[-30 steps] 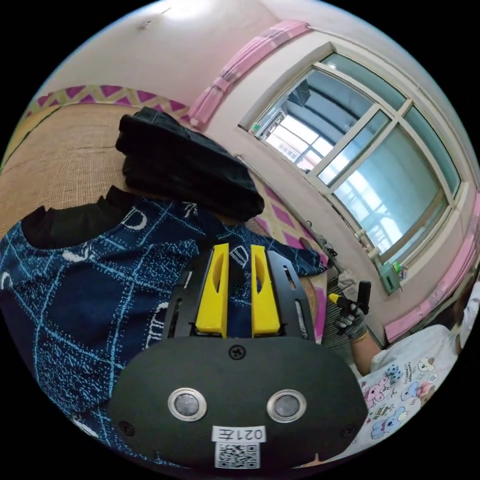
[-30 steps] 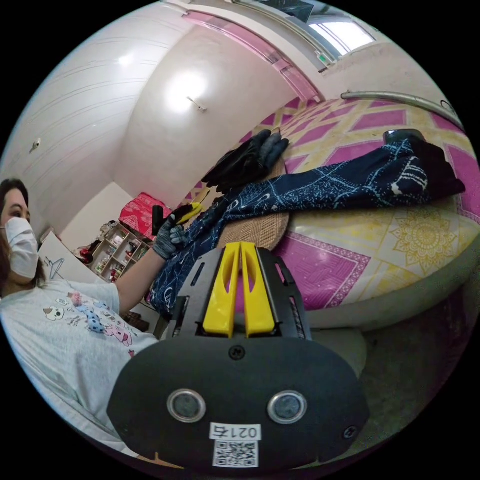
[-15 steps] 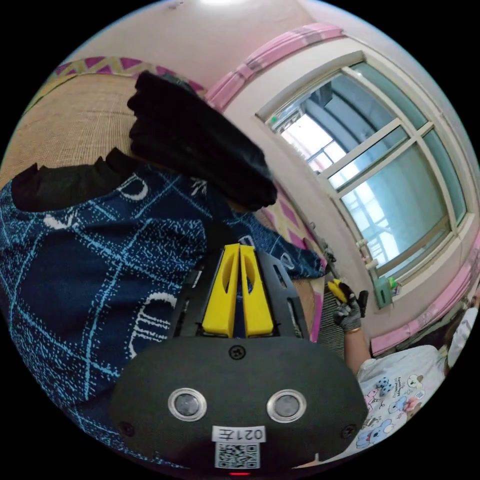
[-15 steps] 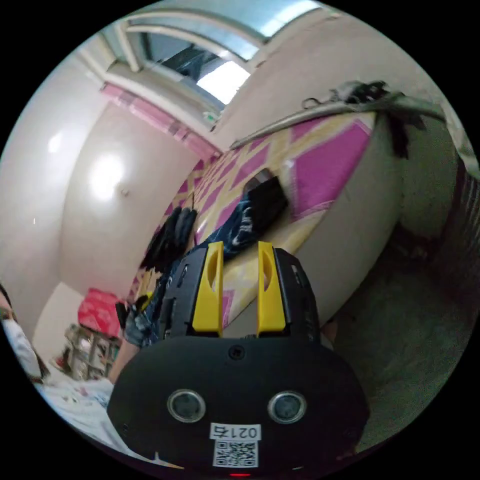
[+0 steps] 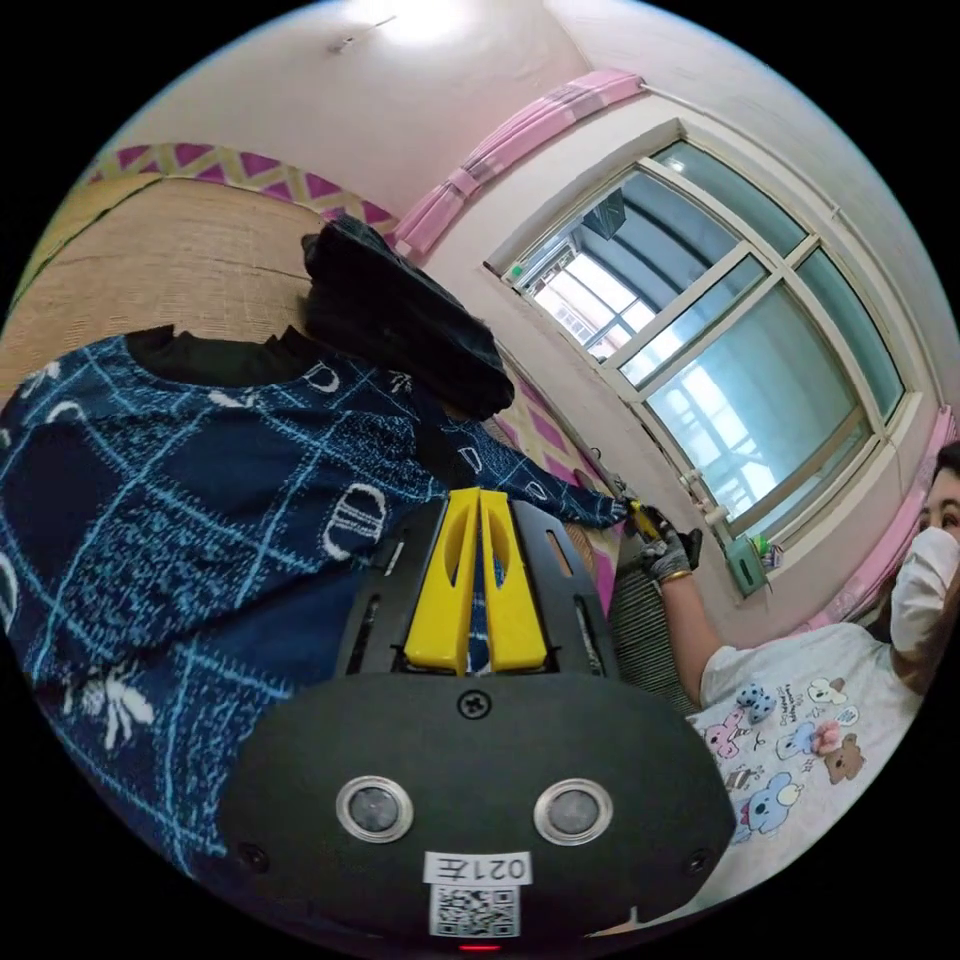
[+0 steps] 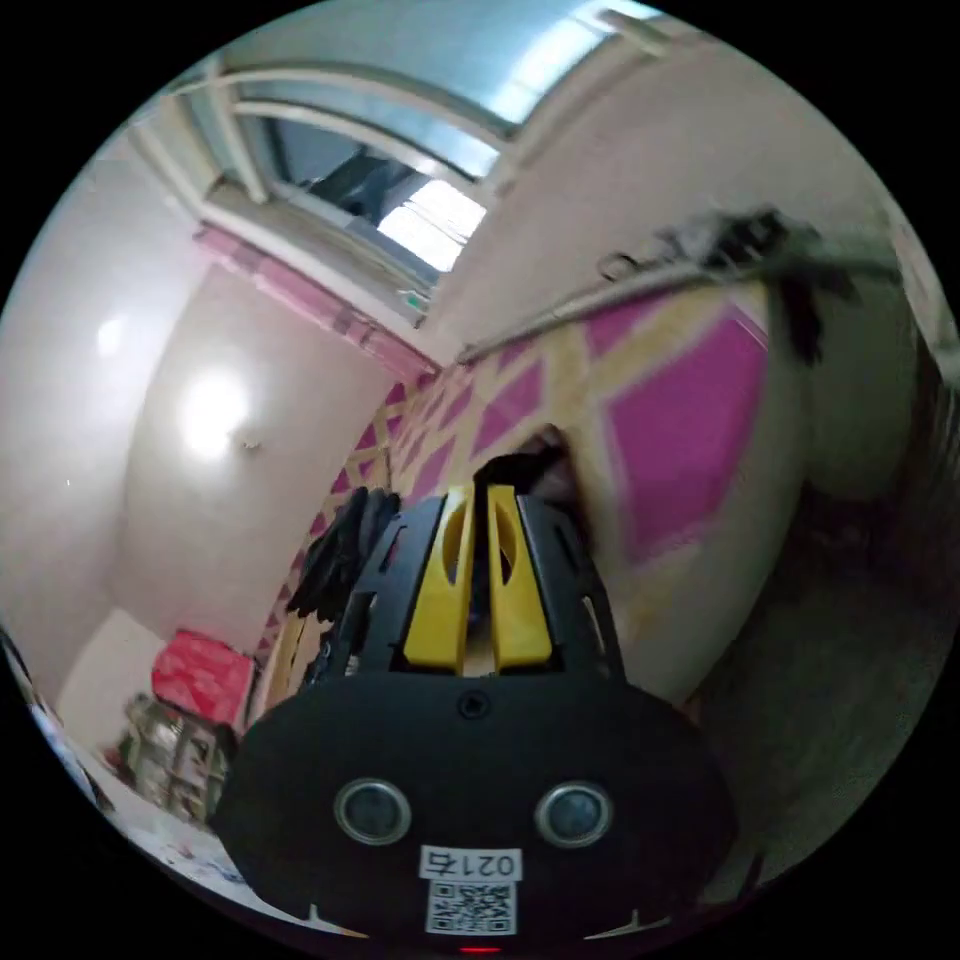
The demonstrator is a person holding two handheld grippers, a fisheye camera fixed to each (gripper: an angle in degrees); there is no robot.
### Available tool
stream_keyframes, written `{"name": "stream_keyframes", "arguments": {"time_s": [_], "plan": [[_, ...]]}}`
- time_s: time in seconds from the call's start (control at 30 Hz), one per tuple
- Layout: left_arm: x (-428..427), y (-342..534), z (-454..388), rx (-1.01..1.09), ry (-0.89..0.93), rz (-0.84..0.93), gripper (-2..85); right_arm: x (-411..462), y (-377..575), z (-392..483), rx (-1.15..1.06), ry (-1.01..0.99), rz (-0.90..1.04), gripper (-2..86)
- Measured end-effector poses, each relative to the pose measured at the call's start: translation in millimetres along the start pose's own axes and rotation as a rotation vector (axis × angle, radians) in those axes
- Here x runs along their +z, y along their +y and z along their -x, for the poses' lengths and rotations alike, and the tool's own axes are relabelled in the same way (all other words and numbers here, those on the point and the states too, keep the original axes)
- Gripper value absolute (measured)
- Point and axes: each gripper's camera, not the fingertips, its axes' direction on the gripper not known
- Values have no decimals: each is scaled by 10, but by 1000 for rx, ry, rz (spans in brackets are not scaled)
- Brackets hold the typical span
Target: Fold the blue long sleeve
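**blue shirt spread on mat, both grippers at the cloth**

item: your shirt (image 5: 180, 520), dark blue with pale grid lines and a black collar, lies spread over the woven mat (image 5: 150, 270) on the bed. one sleeve (image 5: 530, 485) runs out from the body toward the window side, its end at your far hand.

left gripper (image 5: 478, 500): in the left gripper view its yellow jaws stand nearly together, tips almost touching, with a strip of blue cloth showing between them low down. they appear to pinch the shirt's edge near you.

right gripper (image 6: 478, 495): in the right gripper view the jaws are narrow, a slim gap left, and dark cloth (image 6: 525, 470) sits right at the tips. the picture is blurred, so you cannot tell whether both jaws press on it. in the left gripper view the same tool shows small at the sleeve's end, in your gloved hand (image 5: 665, 555).

nearby: a stack of folded black clothes (image 5: 400, 315) rests on the mat just beyond the shirt's collar side, touching or overlapping it. under the mat, the pink and yellow bedcover (image 6: 680, 440). beyond the bed, a large window (image 5: 730, 330) with a pink curtain (image 5: 510, 145) bunched beside it. your printed white tee (image 5: 800, 730) shows at the edge of the left gripper view.
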Motion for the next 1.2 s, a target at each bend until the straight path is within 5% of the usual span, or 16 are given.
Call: {"name": "stream_keyframes", "arguments": {"time_s": [0.23, 0.5, 0.7, 0.93, 1.0, 1.07, 1.2], "plan": [[-1045, 581, -14, 37, -99, -55, -10, 448, 427, 2706, -594, -282, 95, 7], [-2064, 1328, 54, -4, -141, -124, -9, 1698, 2623, 5186, -986, -548, 397, 7], [-2712, 1815, 265, -99, -136, -193, -9, 2984, 4631, 5666, -1044, -539, 787, 8], [-3350, 2254, 381, -161, -159, -257, -9, 3134, 5427, 5913, -1152, -486, 785, 25], [-3432, 2302, 427, -180, -139, -269, -9, 3445, 5884, 5915, -1230, -478, 1058, 63], [-3507, 2326, 450, -186, -120, -271, -9, 3528, 5967, 5818, -1212, -512, 1178, 85], [-3626, 2359, 401, -166, -133, -261, -9, 3249, 5182, 5386, -1122, -522, 1025, 80]]}}
